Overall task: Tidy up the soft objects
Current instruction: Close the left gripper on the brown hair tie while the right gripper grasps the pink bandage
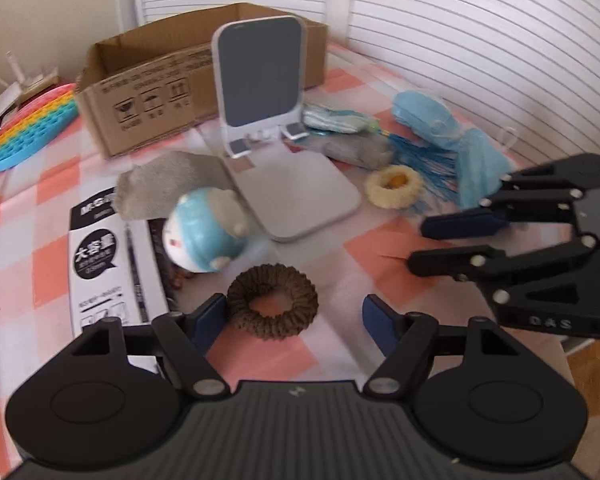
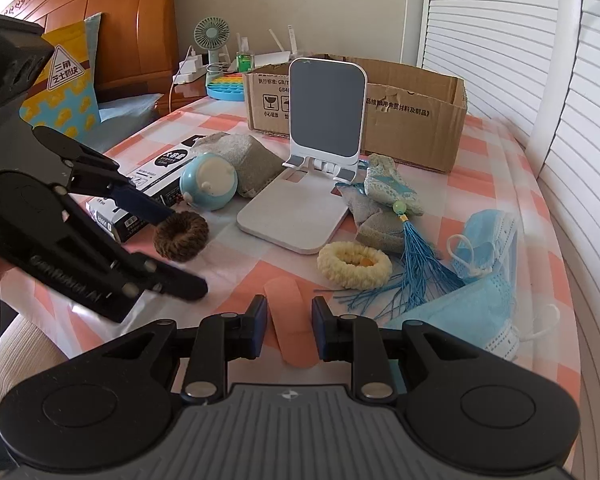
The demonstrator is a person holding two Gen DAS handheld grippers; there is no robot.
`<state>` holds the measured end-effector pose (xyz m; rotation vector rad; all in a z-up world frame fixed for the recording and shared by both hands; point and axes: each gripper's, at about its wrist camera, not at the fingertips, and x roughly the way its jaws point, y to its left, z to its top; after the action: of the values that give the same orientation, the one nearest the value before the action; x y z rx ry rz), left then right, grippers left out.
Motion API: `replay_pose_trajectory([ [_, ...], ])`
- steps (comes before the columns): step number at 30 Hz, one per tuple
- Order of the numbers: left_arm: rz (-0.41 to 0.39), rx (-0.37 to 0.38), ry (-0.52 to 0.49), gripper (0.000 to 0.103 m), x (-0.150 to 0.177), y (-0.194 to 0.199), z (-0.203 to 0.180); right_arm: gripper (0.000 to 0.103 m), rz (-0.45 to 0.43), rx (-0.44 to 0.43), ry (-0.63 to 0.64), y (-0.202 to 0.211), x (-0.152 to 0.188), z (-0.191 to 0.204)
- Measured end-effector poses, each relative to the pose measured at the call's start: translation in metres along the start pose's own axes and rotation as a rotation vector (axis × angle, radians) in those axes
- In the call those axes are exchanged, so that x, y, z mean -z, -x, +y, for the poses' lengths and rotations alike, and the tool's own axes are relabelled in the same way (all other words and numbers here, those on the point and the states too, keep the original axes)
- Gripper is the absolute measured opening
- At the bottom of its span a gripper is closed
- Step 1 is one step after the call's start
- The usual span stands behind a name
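Note:
A brown scrunchie [image 1: 273, 301] lies on the checked tablecloth between the fingers of my left gripper [image 1: 294, 320], which is open; its left pad is close to the scrunchie. It also shows in the right wrist view [image 2: 181, 235] with the left gripper [image 2: 180, 248] around it. My right gripper [image 2: 289, 330] is partly open and empty above a pink plaster [image 2: 290, 326]. A cream scrunchie [image 2: 354, 264], blue face masks [image 2: 482, 280], a tasselled sachet [image 2: 394, 192], grey pouches [image 2: 248, 162] and a blue round toy [image 2: 209, 186] lie around.
An open cardboard box [image 2: 412, 120] stands at the back. A white phone stand [image 2: 320, 168] sits mid-table. A black and white carton [image 1: 112, 268] lies at the left. A rainbow pop toy [image 1: 32, 128] is at the far left. Shutter doors stand to the right.

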<state>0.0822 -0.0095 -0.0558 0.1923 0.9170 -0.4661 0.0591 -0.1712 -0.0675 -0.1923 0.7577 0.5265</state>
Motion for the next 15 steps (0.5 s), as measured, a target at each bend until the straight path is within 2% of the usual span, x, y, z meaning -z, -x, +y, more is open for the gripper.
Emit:
replay_pose_trajectory([
  [3, -0.011, -0.018, -0.019, 0.073, 0.0020, 0.0009, -0.0040, 0.029, 0.001, -0.001, 0.011, 0.0026, 0.0015, 0.0004],
  [7, -0.022, -0.040, 0.039, 0.071, 0.0006, -0.0020, 0.0047, 0.029, 0.000, 0.000, 0.025, 0.0027, 0.0022, 0.0011],
  [9, -0.032, -0.045, 0.033, 0.070, 0.0011, -0.0020, 0.0044, 0.029, 0.001, -0.001, 0.035, 0.0016, 0.0016, 0.0015],
  [11, -0.038, -0.047, 0.036, 0.066, 0.0013, -0.0015, 0.0042, 0.029, 0.002, 0.003, 0.048, 0.0000, 0.0007, 0.0024],
  [13, -0.045, -0.050, 0.045, 0.053, 0.0002, -0.0005, 0.0029, 0.029, 0.006, 0.008, 0.059, -0.0014, -0.0005, 0.0036],
  [15, -0.049, -0.046, 0.047, 0.049, -0.0003, 0.0000, 0.0017, 0.029, 0.010, 0.009, 0.065, -0.0029, -0.0018, 0.0049],
])
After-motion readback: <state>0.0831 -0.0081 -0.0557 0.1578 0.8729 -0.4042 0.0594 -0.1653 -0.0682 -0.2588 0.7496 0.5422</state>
